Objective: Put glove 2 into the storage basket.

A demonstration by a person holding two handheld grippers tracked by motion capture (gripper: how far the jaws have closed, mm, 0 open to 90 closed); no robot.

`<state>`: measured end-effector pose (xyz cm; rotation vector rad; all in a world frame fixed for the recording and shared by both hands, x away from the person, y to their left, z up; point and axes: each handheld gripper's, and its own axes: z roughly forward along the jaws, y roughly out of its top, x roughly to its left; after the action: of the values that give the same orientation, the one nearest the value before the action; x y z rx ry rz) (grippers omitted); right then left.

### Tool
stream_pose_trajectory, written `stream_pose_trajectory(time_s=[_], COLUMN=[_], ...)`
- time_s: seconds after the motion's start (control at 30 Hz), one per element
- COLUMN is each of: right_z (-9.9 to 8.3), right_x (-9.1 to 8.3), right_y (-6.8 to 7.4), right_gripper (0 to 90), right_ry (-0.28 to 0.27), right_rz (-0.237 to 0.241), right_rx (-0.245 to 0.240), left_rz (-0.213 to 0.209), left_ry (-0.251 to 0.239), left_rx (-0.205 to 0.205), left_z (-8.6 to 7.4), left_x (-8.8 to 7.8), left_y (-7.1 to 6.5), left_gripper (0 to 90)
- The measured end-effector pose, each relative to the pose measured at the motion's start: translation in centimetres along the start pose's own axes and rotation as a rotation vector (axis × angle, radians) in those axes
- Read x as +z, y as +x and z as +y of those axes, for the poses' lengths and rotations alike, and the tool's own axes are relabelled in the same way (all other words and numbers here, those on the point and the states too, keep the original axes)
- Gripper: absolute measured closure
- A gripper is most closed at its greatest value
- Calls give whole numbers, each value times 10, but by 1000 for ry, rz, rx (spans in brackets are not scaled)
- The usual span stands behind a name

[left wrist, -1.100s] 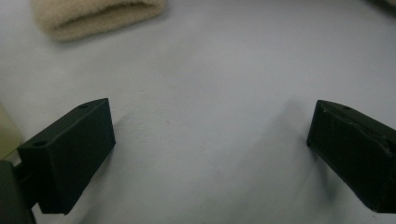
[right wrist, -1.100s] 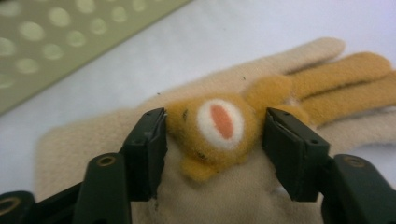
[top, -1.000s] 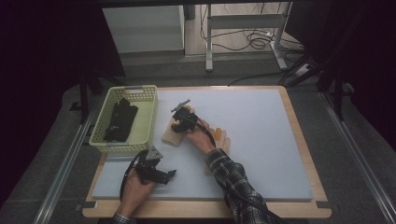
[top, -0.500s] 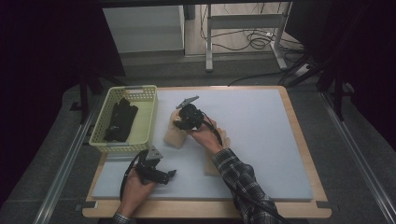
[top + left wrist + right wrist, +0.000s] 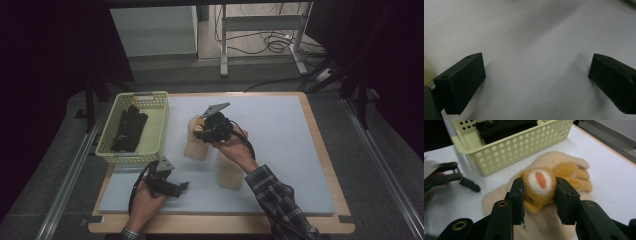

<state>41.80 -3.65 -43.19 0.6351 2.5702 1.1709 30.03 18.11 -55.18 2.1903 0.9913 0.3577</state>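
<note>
An orange plush toy [image 5: 541,186] with a white face patch is sitting pinched between the jaws of the right claw [image 5: 540,195], which have just been closing on it — the pads are pressing into its fuzzy sides. The toy is lying against a cream fleece cloth [image 5: 549,225] that is spreading over the pale mat of the desk [image 5: 280,125], just in front of a yellow perforated basket [image 5: 519,147]. In the high view the right claw [image 5: 209,131], carrying its grey three-cornered plate, is hanging over the cloth [image 5: 196,148] near the middle of the desk, with the person's hand and plaid sleeve [image 5: 277,200] coming in from below. The basket [image 5: 156,131] is standing at the desk's left edge and is holding a dark bundle [image 5: 129,129]. Well apart, near the front edge, the left claw [image 5: 172,187] is resting low over the mat in the person's other hand — its own view is showing the two black jaws spread wide with nothing but bare white mat [image 5: 536,62] between them.
</note>
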Motion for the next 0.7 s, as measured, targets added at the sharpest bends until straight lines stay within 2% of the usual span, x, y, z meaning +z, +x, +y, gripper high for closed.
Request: stream_pose_trajectory(time_s=[0.3, 0.47, 0.57, 0.7], right_z=[-25, -42, -54, -73], right_x=[-53, -74, -76, -64], right_y=[6, 10, 10, 8], right_gripper=[612, 611, 606, 601], right_ry=[27, 54, 78, 136], right_rz=[-17, -31, -35, -53], right_rx=[8, 7, 11, 9], left_rz=[0, 0, 0, 0], left_ry=[-4, -4, -4, -3], left_rx=[-6, -7, -7, -3], left_z=[0, 0, 0, 0], left_x=[0, 0, 0, 0], left_y=[0, -1, -1, 0], left_gripper=[9, 9, 9, 9])
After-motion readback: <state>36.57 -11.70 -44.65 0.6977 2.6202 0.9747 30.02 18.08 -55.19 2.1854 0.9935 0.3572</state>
